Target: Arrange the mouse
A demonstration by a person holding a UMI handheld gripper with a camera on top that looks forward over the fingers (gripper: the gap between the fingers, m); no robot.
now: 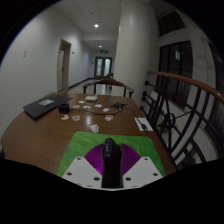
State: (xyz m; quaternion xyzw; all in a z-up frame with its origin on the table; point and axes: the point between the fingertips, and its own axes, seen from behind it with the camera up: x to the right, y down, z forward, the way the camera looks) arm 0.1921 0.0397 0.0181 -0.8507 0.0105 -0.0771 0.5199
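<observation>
Tool (110, 170) fingers look clamped on a dark mouse (110, 158), which we see held between the purple pads above a green mat (85, 147) on the wooden tabletop (40, 130). Beyond them we note a laptop (43, 105) and scattered small items, well apart.

Mouse (111, 160) between the fingers of the hand-held gripper (110, 172), near edge of desk (40, 130). Laptop (45, 104) far left on desk. Small items mid-desk beyond mouse. Chairs (155, 100) right of desk. Corridor behind.
</observation>
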